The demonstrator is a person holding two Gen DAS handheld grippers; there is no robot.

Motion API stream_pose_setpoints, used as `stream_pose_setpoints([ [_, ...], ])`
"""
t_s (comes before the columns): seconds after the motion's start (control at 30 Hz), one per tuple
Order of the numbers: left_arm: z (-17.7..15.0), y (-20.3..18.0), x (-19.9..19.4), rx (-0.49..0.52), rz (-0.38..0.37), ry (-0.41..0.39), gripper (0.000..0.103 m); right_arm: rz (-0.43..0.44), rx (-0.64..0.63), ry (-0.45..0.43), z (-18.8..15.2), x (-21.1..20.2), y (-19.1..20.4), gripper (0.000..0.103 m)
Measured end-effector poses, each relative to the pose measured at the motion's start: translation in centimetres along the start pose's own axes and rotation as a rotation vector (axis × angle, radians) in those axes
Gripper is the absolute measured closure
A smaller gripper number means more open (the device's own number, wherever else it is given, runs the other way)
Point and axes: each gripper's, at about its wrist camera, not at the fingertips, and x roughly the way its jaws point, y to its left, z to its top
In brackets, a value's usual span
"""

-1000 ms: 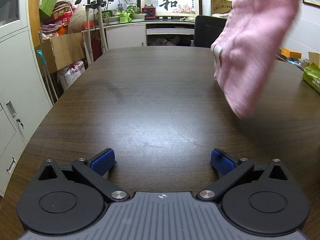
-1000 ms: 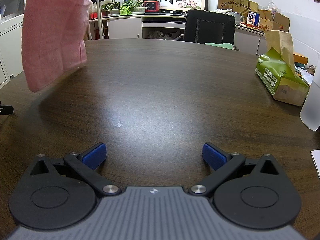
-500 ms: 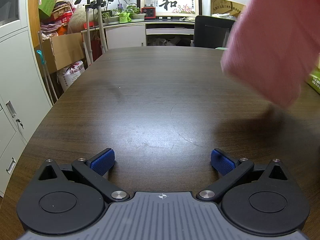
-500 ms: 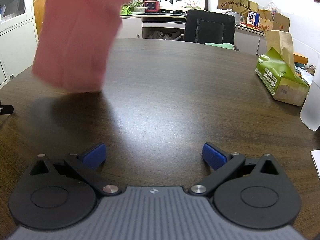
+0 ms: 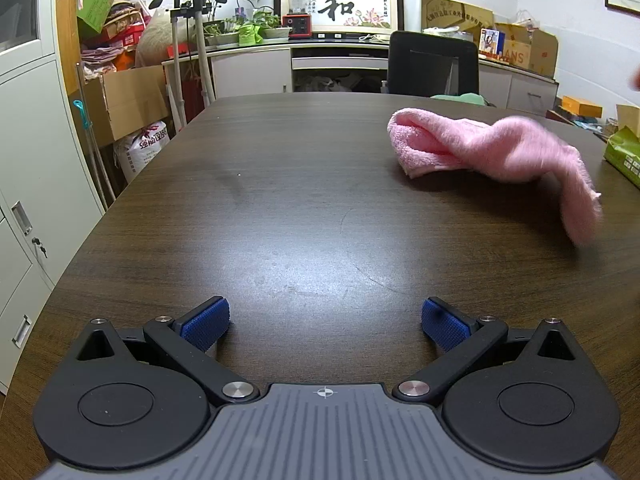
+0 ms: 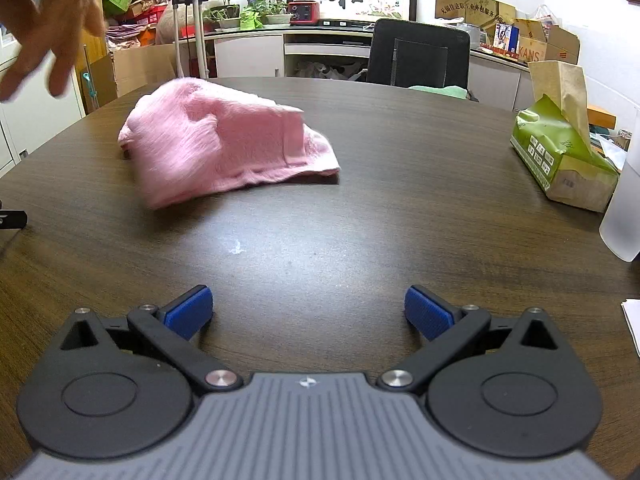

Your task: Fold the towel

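A crumpled pink towel (image 5: pixel 496 152) lies on the dark wooden table (image 5: pixel 280 220), to the right in the left wrist view and up left as the pink towel (image 6: pixel 216 140) in the right wrist view. My left gripper (image 5: pixel 325 322) rests low at the near table edge, open, nothing between its blue pads. My right gripper (image 6: pixel 308 312) is likewise open and empty, well short of the towel. A person's bare hand (image 6: pixel 52 16) hovers above the towel's left side, fingers spread, not touching it.
A green tissue box (image 6: pixel 564 152) sits at the table's right side, with a frosted white container (image 6: pixel 624 216) and a paper sheet (image 6: pixel 632 320) nearer the right edge. A black office chair (image 5: pixel 432 64) stands at the far end. Grey cabinets (image 5: pixel 32 160) line the left.
The towel, hanging in the air before, has dropped onto the table in a loose heap. The hand has let go and pulled up. Both grippers stayed still.
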Motion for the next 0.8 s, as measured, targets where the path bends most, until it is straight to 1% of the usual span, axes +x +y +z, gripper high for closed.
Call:
stream_pose_setpoints([
  [0.8,0.15,0.00,0.21,-0.002,0.006,0.001,0.000,0.000,0.000,0.000,0.00,0.00,0.02,0.000],
])
